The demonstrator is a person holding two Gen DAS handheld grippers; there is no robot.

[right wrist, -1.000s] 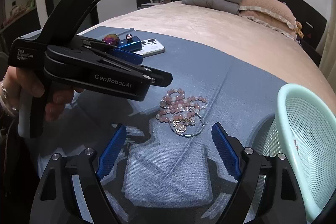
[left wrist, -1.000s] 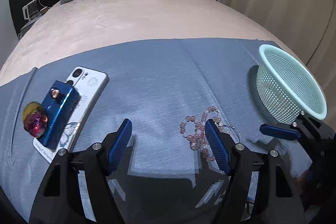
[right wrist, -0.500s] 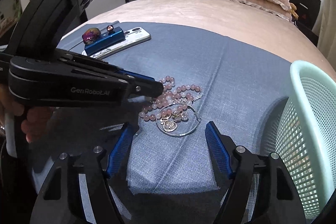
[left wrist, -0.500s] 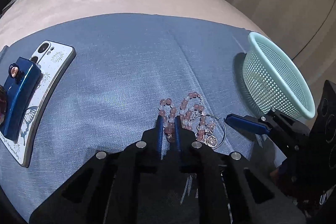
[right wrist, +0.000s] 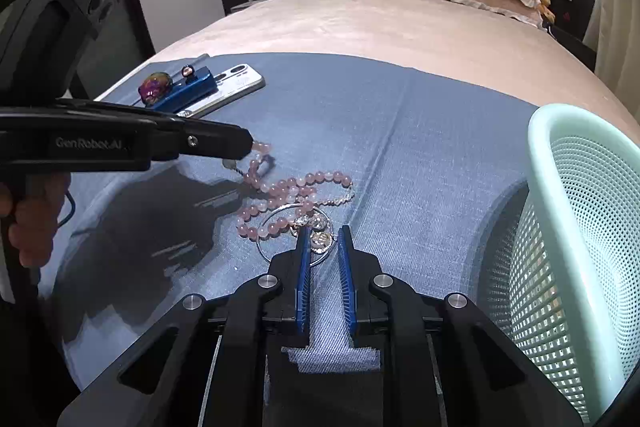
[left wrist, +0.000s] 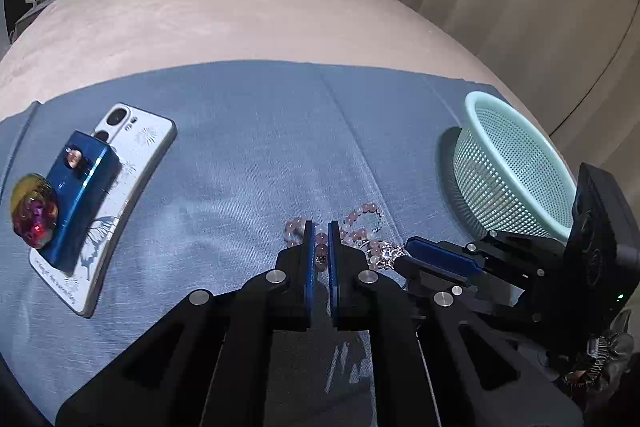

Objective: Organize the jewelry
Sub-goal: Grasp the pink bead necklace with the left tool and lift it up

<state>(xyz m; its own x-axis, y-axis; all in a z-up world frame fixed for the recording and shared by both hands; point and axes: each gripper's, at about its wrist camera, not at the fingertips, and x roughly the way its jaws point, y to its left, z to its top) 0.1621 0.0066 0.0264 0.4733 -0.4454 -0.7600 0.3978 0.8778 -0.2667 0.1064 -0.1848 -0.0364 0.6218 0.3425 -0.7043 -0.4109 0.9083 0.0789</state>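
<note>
Bead bracelet point(left wrist: 320, 247) pinched between left tool point(left wrist: 319, 231).

Both views are evenly and fairly brightly lit by soft indoor light, colours reading true. Strong fisheye distortion bows the bed point(left wrist: 248, 15) into a dome and darkens the corners to black. In the right wrist view the left gripper point(right wrist: 250, 143) casts a broad, soft-edged shadow on the blue cloth point(right wrist: 420, 147) beneath it. The mesh basket point(left wrist: 516, 167) throws a dark shadow at its left side. Focus stays sharp centrally, softer toward the rims.
</note>
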